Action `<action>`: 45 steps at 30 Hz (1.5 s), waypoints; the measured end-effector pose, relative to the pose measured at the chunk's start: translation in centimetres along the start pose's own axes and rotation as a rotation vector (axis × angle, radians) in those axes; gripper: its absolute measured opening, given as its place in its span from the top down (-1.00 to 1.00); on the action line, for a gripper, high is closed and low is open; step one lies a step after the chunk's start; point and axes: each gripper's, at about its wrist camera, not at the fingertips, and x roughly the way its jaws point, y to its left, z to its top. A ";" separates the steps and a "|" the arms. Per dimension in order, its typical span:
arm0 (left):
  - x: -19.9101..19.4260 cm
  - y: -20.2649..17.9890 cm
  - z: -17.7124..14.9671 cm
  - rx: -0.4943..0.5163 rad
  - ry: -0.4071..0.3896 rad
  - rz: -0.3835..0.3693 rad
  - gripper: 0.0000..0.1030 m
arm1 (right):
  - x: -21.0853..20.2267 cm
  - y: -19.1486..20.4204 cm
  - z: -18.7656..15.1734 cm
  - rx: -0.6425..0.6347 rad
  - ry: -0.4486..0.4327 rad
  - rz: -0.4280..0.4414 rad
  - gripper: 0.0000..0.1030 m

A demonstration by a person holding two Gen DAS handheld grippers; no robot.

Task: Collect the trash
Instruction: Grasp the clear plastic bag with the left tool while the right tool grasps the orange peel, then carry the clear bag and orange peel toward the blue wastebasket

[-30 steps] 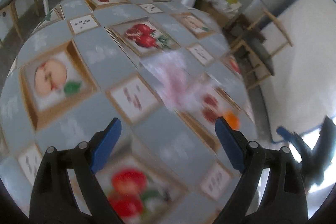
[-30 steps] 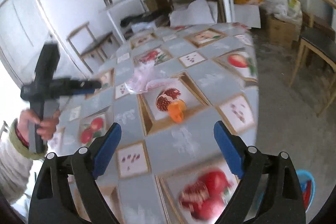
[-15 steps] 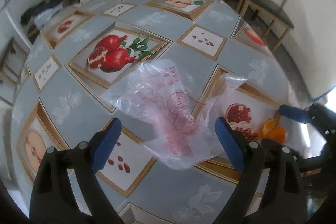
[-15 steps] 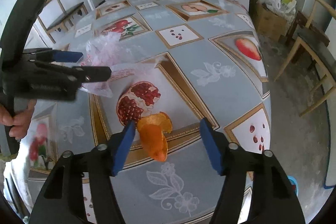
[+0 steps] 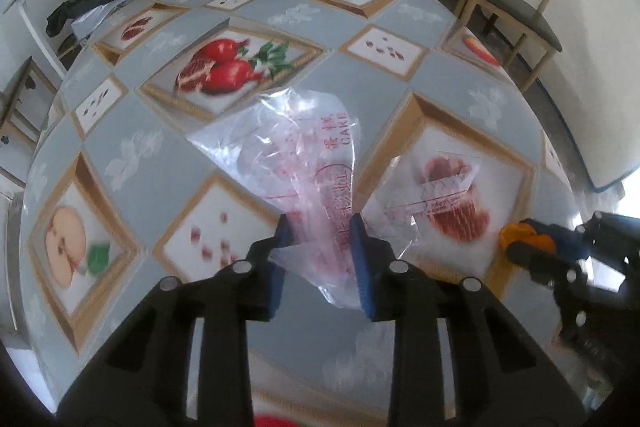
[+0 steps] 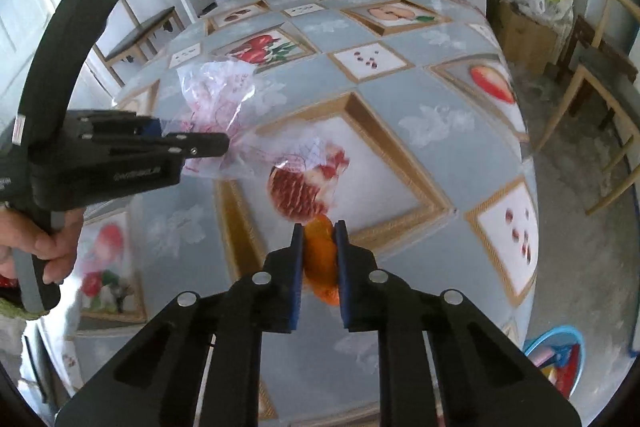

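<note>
While left gripper (image 5: 320,227) clamps plastic bag (image 5: 304,163), right gripper (image 6: 319,235) pinches orange peel (image 6: 320,259) mid-table.

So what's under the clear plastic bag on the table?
Only the tablecloth shows through the plastic bag: grey squares and part of a framed pomegranate print. Where the film bunches between the left gripper, nothing is discernible.

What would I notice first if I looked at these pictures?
Probably the bright orange peel near the table's front edge, pinched by the right gripper, whose jaws have just closed on it. Beside it, toward the left, the left gripper has just closed on a crinkly clear plastic bag with pink print. Under both lies a tablecloth covered in fruit pictures.
</note>
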 end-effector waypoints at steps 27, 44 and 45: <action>-12.1 -3.0 -21.2 -0.079 -0.087 -0.142 -0.59 | -7.1 3.7 -13.1 0.060 0.019 0.069 0.72; -10.3 -4.1 -21.3 -0.066 -0.108 0.035 0.08 | -7.0 4.2 -13.3 0.079 0.015 0.024 0.72; -10.3 -3.9 -21.4 -0.073 -0.114 0.031 0.10 | -7.0 4.2 -13.3 0.080 0.013 0.020 0.72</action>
